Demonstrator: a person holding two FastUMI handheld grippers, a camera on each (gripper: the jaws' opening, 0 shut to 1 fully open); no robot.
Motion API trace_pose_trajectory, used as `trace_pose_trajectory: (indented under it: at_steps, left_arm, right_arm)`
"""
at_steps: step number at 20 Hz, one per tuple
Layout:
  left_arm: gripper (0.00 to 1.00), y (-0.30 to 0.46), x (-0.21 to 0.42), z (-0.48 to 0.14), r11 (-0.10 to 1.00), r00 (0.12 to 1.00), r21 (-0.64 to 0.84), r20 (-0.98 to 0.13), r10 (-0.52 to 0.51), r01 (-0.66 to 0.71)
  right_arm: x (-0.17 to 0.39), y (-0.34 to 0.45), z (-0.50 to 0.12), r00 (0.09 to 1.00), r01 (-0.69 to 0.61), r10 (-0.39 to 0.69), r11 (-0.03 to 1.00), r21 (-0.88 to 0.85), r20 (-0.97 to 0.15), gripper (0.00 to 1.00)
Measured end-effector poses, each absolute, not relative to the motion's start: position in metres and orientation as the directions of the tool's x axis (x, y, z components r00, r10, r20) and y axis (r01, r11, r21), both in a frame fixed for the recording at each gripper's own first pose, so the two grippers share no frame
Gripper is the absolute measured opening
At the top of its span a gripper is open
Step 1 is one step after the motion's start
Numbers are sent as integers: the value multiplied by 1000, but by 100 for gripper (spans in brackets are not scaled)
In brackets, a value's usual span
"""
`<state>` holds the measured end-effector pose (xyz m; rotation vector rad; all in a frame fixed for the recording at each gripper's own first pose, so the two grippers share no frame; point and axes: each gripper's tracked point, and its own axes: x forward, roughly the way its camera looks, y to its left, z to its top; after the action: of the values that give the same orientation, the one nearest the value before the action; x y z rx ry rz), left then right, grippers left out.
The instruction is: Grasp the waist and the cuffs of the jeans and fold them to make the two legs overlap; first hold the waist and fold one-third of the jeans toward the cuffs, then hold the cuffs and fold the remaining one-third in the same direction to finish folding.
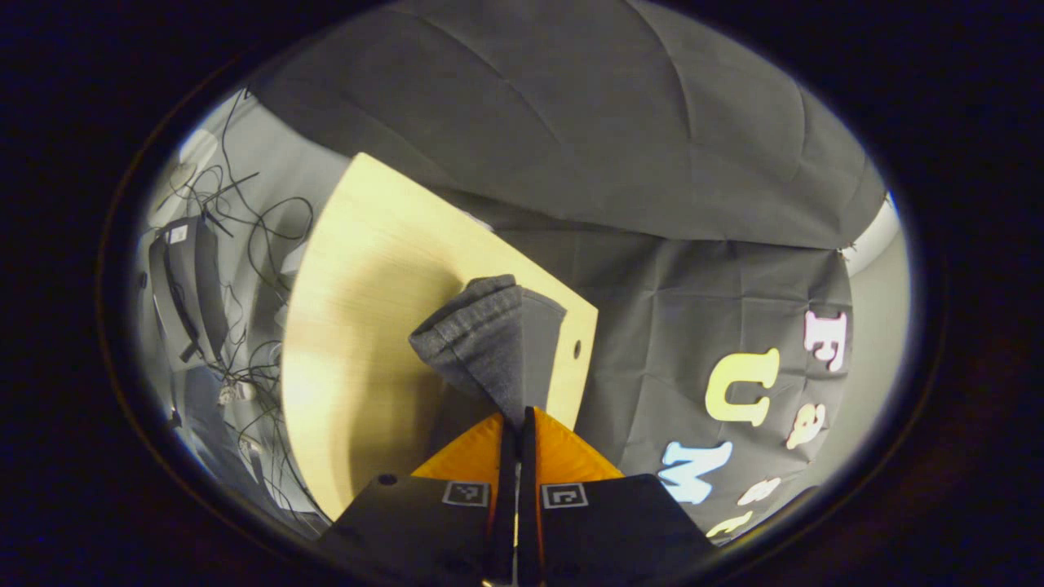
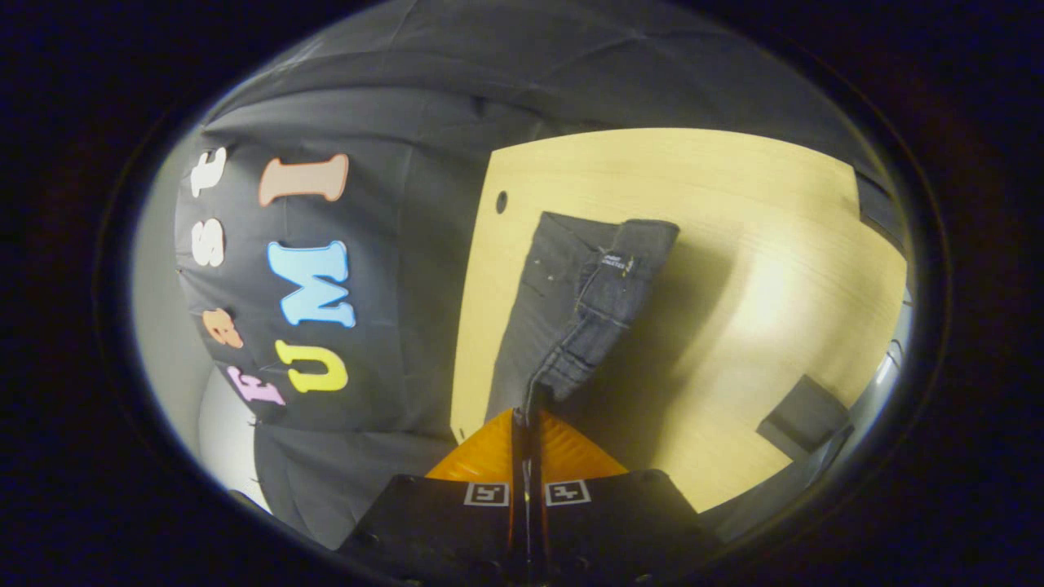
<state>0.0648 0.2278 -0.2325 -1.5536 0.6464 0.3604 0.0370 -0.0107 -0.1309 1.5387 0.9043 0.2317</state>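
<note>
In the left gripper view, dark grey jeans (image 1: pixel 489 342) hang up off the pale wooden table (image 1: pixel 367 326), and my left gripper (image 1: pixel 515 424) with orange fingers is shut on a pinch of their fabric. The hem end with stitched rows shows at the top of the lifted cloth. In the right gripper view, the jeans (image 2: pixel 587 302) show a waistband with a small label and seams. My right gripper (image 2: pixel 526 420) is shut on the denim edge, which rises from the table (image 2: pixel 734 244) to its fingers. Both ends are held lifted.
A round hole (image 2: pixel 501 201) sits near the table's corner by the black cloth wall. Tangled cables and a dark device (image 1: pixel 188 293) lie on the floor beyond the table's far side. A dark box (image 2: pixel 803 420) stands by the table's edge in the right gripper view.
</note>
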Motion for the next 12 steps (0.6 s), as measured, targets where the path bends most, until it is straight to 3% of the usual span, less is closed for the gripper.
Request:
trace_pose_trajectory:
  at_steps: [5, 12]
  left_arm:
    - [10, 190, 144, -187, 79, 761, -791, -607, -230, -607]
    - [10, 160, 284, -230, 185, 658, -711, -700, -278, -678]
  right_arm:
    - [96, -12, -85, 619, 391, 732, 27, 920, -285, 1]
    - [183, 6, -93, 580, 498, 719, 61, 865, -384, 0]
